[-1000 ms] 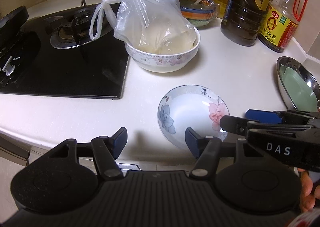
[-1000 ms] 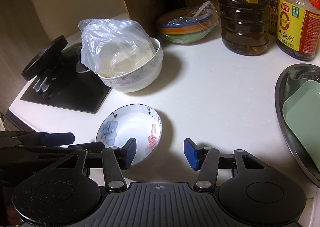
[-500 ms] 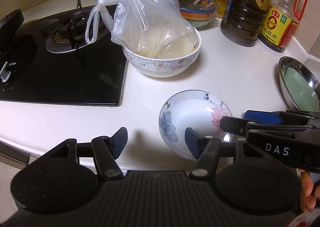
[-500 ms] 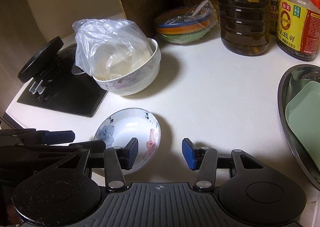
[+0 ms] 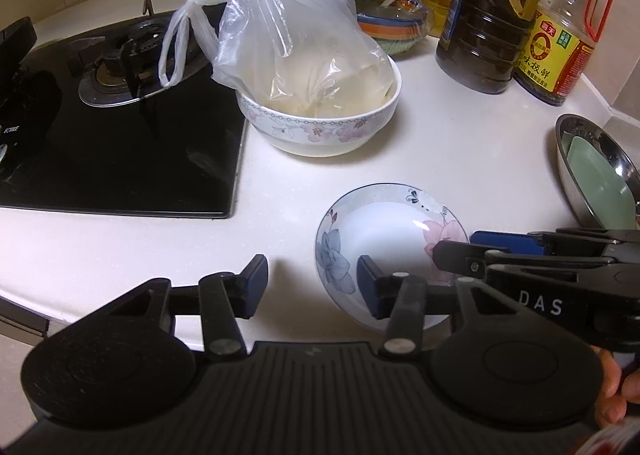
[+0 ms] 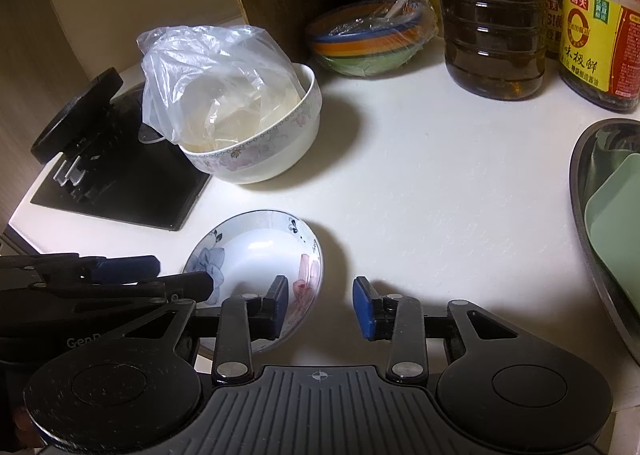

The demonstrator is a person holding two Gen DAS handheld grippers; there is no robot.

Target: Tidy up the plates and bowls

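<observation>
Both claws, left point(image 5: 311, 283) and right point(image 6: 320, 307), are closing, gaps narrower than before.

Black tongs point(image 5: 312, 279) with blue pads, ribbed grey base, silver pivot screws, second tongs point(image 6: 320, 303) alike, white "DAS" lettering

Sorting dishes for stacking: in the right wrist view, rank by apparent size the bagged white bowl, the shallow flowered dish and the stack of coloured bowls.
1. Bagged white bowl, largest.
2-3. Shallow flowered dish and stack of coloured bowls look alike; the dish lies nearer the camera, so unranked.
</observation>
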